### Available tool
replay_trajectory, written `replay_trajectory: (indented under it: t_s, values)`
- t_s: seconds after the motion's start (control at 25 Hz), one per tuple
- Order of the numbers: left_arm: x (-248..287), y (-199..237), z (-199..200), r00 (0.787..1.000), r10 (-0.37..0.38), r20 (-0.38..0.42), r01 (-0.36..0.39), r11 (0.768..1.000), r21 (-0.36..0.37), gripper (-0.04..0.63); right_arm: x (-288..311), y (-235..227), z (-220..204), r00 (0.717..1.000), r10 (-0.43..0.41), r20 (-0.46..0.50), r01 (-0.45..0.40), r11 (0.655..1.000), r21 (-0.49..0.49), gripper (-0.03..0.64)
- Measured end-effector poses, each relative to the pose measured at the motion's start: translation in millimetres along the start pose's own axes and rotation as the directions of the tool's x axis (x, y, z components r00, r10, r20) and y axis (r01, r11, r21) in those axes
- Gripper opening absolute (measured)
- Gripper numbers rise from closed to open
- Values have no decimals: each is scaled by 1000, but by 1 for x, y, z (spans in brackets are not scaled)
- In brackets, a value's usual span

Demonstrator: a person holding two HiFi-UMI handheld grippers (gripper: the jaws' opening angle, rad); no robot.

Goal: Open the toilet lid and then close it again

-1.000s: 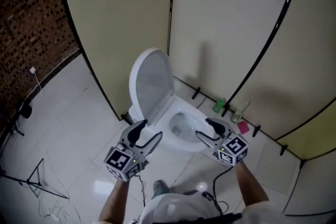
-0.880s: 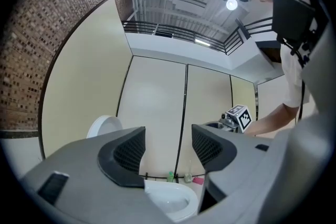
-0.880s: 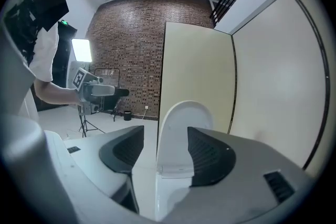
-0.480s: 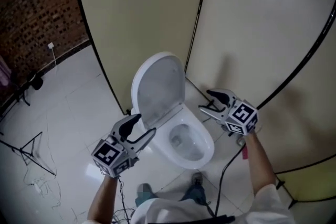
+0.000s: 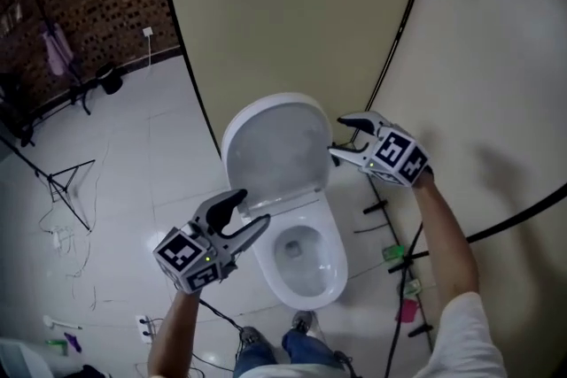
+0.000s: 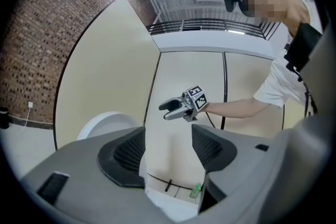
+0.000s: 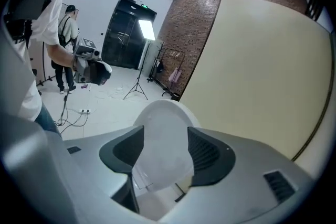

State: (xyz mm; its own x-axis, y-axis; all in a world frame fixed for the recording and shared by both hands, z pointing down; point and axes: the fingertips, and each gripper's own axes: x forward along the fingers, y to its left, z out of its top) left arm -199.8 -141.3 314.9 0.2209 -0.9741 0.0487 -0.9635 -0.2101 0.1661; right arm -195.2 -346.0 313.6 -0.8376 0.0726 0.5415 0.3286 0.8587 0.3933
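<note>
The white toilet's lid [image 5: 276,146] stands raised against the cream partition, above the open bowl [image 5: 301,259]. My right gripper [image 5: 340,137] is open and hovers by the lid's right edge; I cannot tell whether it touches. In the right gripper view the lid [image 7: 164,134] shows through the gap of my right gripper [image 7: 165,153], with nothing between the pads. My left gripper [image 5: 250,213] is open and empty, just left of the bowl below the lid. In the left gripper view, my left gripper [image 6: 168,152] points level at the right gripper [image 6: 176,108], with the lid [image 6: 107,124] to the left.
Curved cream partition panels [image 5: 292,4] close in behind and to the right of the toilet. A green bottle [image 5: 394,252] and a pink item [image 5: 407,311] lie on the floor at the right. Tripod stands [image 5: 66,186] and cables stand on the white tiles at the left. Another person [image 7: 67,44] stands far off.
My right gripper has travelled from beside the bowl's front up to the lid's right edge. The left gripper has shifted a little beside the bowl. The lid stays raised.
</note>
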Motion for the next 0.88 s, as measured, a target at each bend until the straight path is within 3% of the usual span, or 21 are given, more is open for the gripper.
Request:
replay_trajectory:
  t_s: [0.24,0.44,0.68,0.72,0.8,0.88]
  values:
    - [6,13,-6,998,58,-13,-58,998,11,272,78,-46,23,991,126,38,-126,992,8,310]
    - [6,29,-17,993,100,-61,-100,995,15,272,150,-61,26,970,230,-75,-235,970,-64,344]
    - [-6,39,-29,987,151,-63,-150,988,18,272,185,-63,10,932,309,-188,-325,944,-60,342]
    - [-9,39,-31,986,158,-61,-157,987,12,272,187,-61,9,928,311,-205,-330,941,-68,335]
    - [-16,38,-30,984,168,-52,-169,986,2,272,185,-60,10,929,298,-220,-324,941,-95,191]
    - [-21,35,-30,984,168,-53,-168,986,4,272,178,-56,12,929,290,-230,-325,936,-134,179]
